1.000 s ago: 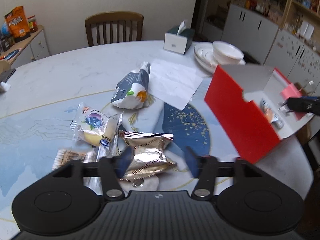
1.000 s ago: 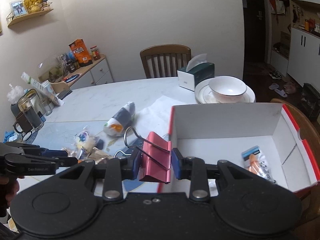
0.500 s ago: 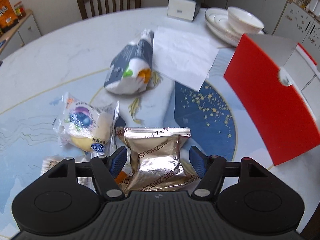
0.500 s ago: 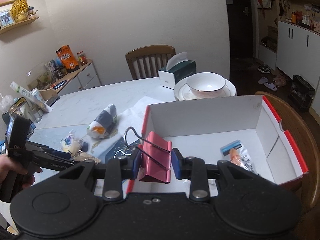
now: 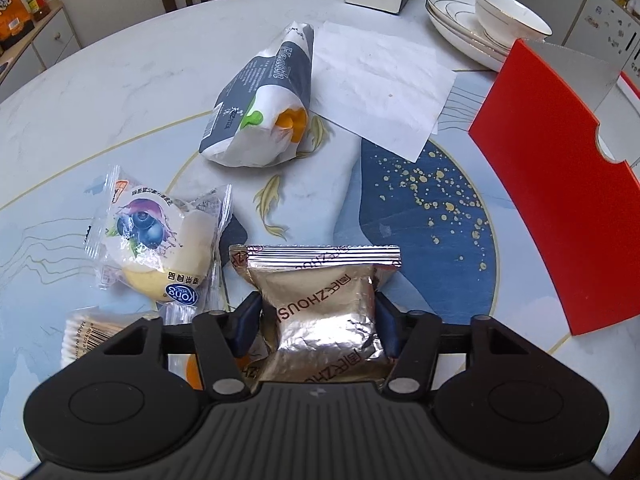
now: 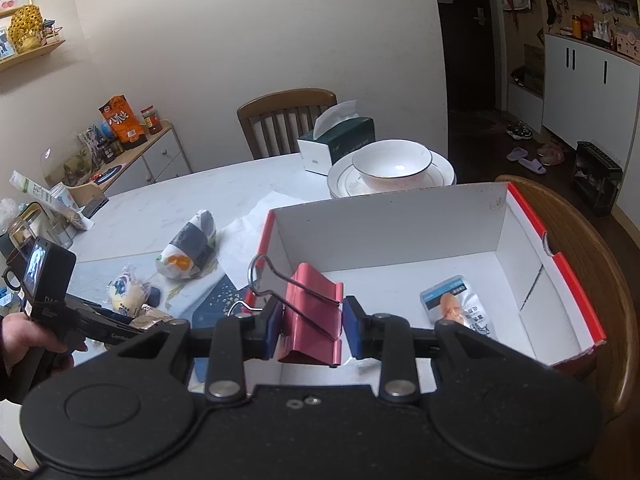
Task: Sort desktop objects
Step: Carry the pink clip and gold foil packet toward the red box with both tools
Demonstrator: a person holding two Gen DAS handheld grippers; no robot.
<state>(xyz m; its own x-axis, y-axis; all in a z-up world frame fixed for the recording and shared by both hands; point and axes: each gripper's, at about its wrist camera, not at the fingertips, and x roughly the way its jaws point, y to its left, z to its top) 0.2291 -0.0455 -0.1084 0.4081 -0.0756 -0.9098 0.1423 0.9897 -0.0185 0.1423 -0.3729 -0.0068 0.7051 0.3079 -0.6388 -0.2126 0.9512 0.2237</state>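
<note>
My left gripper (image 5: 316, 316) is open, low over the table, with its fingers on either side of a gold foil snack packet (image 5: 324, 304). My right gripper (image 6: 312, 320) is shut on a large red binder clip (image 6: 314, 312) and holds it above the near left part of the red-and-white box (image 6: 580, 304). A sausage packet (image 6: 456, 304) lies in the box. The box's red wall (image 5: 560, 200) shows in the left wrist view.
A blueberry cake packet (image 5: 156, 248), a grey-and-white bag (image 5: 264, 104), a cotton swab pack (image 5: 96, 332) and a paper sheet (image 5: 380, 80) lie on the table. Plates with a bowl (image 6: 392, 168), a tissue box (image 6: 340, 144) and a chair (image 6: 288, 120) are farther back.
My left gripper has dropped and moved forward until its fingers straddle the gold packet. My right gripper has carried the clip further over the box.
</note>
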